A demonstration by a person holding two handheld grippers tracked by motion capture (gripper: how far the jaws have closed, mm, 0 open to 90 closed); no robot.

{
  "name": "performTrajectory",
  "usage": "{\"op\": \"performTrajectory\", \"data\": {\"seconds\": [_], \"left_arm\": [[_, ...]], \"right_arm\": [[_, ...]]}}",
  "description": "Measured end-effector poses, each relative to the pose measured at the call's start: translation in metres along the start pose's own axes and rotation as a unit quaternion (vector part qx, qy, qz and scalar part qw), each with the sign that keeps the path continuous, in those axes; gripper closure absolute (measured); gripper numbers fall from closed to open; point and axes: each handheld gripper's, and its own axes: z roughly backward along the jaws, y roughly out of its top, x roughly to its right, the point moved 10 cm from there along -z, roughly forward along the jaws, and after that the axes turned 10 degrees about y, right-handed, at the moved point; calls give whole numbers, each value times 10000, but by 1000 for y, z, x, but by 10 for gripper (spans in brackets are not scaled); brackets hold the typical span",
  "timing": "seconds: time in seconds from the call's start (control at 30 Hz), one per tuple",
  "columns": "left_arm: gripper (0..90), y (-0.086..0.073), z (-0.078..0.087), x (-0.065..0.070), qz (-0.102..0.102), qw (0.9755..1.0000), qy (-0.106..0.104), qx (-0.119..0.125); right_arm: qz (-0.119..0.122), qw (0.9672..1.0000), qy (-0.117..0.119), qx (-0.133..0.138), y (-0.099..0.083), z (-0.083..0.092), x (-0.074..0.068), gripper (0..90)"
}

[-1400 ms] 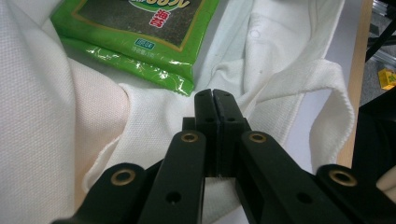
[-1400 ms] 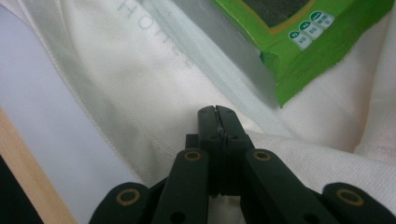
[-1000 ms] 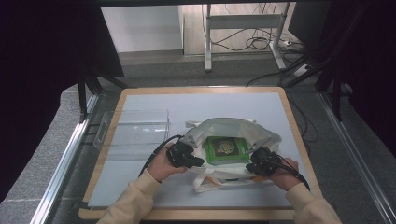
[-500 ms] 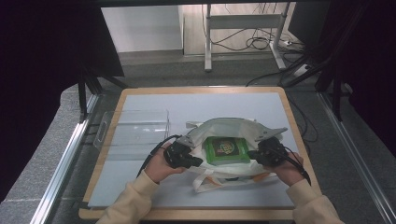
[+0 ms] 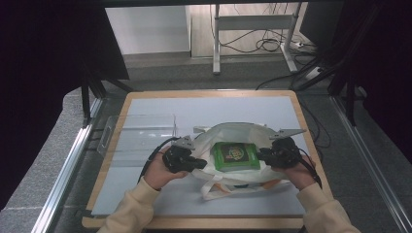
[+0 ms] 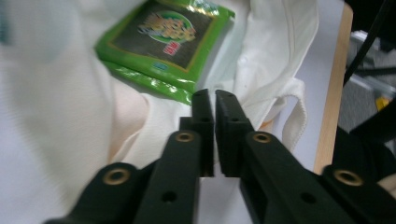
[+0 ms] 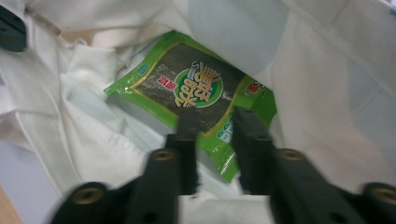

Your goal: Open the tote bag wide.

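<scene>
A white cloth bag (image 5: pixel 233 132) lies open on the table with a green snack packet (image 5: pixel 235 155) flat inside it. My left gripper (image 5: pixel 201 164) is at the bag's left rim. Its jaws have just been opening and stand a thin slit apart with nothing between them (image 6: pixel 215 95); the packet (image 6: pixel 163 39) and bag cloth (image 6: pixel 46 93) lie beyond. My right gripper (image 5: pixel 260 155) is at the bag's right rim. Its jaws have also just been opening and stand apart over the packet (image 7: pixel 196 88), gripping nothing (image 7: pixel 217 116). Bag cloth (image 7: pixel 327 93) surrounds the packet.
A clear plastic tray (image 5: pixel 136 138) sits on the table to the left of the bag. The bag's handles (image 5: pixel 218 188) trail toward the front edge. The wooden table rim (image 5: pixel 311 141) runs close to the right hand. Cables and a metal stand are on the floor behind.
Both hands have risen a little at the bag's sides. The right gripper has let go of the bag's rim and its jaws have parted. The packet has not moved.
</scene>
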Motion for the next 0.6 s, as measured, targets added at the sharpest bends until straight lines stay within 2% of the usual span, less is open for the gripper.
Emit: {"op": "performTrajectory", "data": {"seconds": [0.07, 0.1, 0.17, 0.27, 0.3, 0.37, 0.5, 0.6], "left_arm": [[762, 1, 5, -4, 36, 9999, 82, 105], [721, 3, 8, -7, 75, 9996, 194, 189], [607, 6, 13, -12, 127, 9992, 270, 271], [499, 8, 17, -16, 208, 9985, 366, 350], [463, 8, 18, -17, 216, 9984, 379, 350], [426, 8, 19, -18, 270, 9983, 394, 346], [379, 7, 18, -17, 176, 9987, 370, 298], [361, 6, 16, -16, 177, 9989, 352, 265]], "right_arm": [[-89, 9999, -43, 46, 2, -1, 1, 549], [-154, 9998, -75, 81, 3, -2, 1, 496], [-326, 9990, -239, 215, 7, -2, 3, 423], [-459, 9981, -230, 327, 11, -4, 2, 364], [-488, 9982, -209, 290, 11, -5, 1, 347], [-534, 9980, -195, 264, 12, -8, 0, 323], [-678, 9969, -315, 231, 14, -14, 0, 257], [-840, 9958, -357, 87, 14, -21, -1, 238]]}}
